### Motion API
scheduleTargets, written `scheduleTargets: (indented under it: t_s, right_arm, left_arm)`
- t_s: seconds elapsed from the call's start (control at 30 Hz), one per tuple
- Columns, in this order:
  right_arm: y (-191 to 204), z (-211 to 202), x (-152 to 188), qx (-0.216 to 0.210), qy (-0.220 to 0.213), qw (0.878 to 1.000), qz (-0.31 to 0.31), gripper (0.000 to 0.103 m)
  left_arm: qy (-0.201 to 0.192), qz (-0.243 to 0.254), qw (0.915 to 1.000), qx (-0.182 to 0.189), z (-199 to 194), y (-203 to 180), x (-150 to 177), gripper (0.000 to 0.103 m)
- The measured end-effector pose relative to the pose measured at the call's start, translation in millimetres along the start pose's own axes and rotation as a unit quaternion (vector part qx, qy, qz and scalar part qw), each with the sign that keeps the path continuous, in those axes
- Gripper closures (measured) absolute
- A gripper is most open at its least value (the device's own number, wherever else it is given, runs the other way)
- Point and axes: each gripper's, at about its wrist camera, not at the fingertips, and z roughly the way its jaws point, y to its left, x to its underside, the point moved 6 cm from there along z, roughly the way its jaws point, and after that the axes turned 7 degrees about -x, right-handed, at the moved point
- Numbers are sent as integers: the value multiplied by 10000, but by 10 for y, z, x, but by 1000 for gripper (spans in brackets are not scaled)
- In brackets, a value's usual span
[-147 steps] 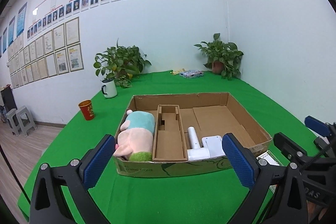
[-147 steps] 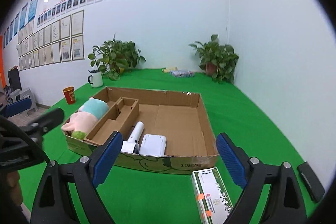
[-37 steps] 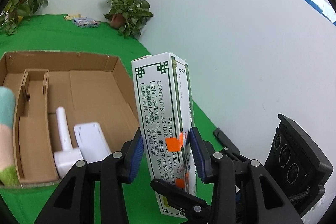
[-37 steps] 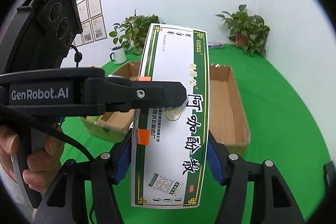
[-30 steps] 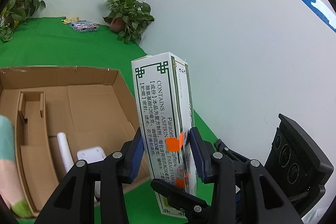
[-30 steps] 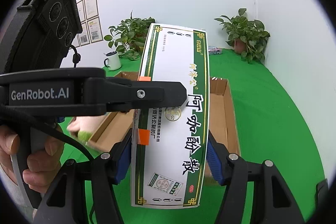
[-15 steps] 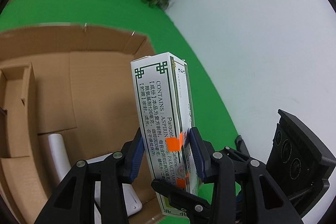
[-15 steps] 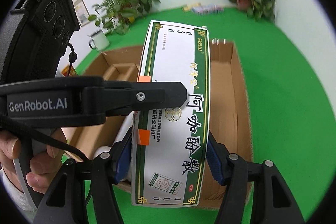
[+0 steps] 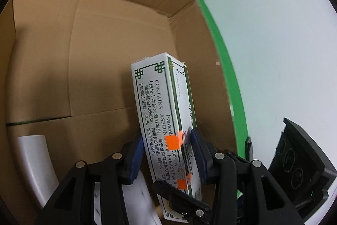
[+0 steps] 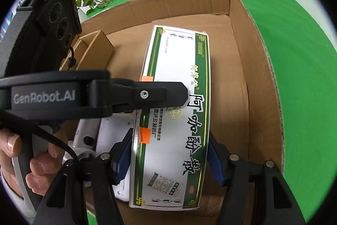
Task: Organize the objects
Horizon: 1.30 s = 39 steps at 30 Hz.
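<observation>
Both pairs of fingers are closed on the same medicine box point(image 10: 172, 117): the left gripper point(image 9: 167, 158) pinches its narrow faces low down in the left wrist view, blue pads pressed against the printed side and the green-edged side, while the right gripper point(image 10: 168, 159) clamps its broad white-and-green face from either long edge at the bottom centre of the right wrist view. A second ago the box was held upright over the green worktop point(image 10: 294, 39) with the cardboard tray point(image 10: 259, 69) lying beyond it; now brown cardboard fills the frame behind and beneath the box in both views, so it has been carried over the tray's open right-hand compartment and tipped down toward the floor. Whether its far end already touches the tray floor is hard to tell through the fisheye. At the lower left of the right wrist frame the white device point(image 10: 109, 134) lies just beside the box, and the cardboard divider point(image 10: 94, 50) sits further up and left. The placement looks nearly done: what remains is probably to settle the box flat and let go.
</observation>
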Motion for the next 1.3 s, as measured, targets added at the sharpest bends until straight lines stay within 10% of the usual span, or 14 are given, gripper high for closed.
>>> scheduleTargets:
  t_s: [0.43, 0.67, 0.9, 1.0, 1.13, 1.3]
  right_arm:
    - [61, 4, 130, 163, 162, 9997, 62, 36]
    - [113, -62, 241, 120, 88, 9999, 39, 28]
    - [364, -242, 431, 392, -246, 9989, -74, 28]
    - [469, -465, 462, 998, -1010, 9887, -487, 22]
    - [882, -709, 734, 806, -2203, 9656, -1123, 19]
    - [1198, -705, 1022, 868, -2831, 9457, -1338, 18]
  left_arm:
    - [-582, 164, 9969, -503, -671, -69, 68, 42]
    - [-1609, 802, 9762, -1216, -1438, -141, 390, 39]
    - [-2997, 928, 9095, -2726, -2199, 278, 928, 29]
    - [-3347, 891, 8814, -3213, -2443, 519, 1248, 20]
    - [-3709, 779, 8506, -3645, -2467, 778, 1554, 17]
    - [-3887, 737, 8376, -3768, -2231, 1034, 1796, 5]
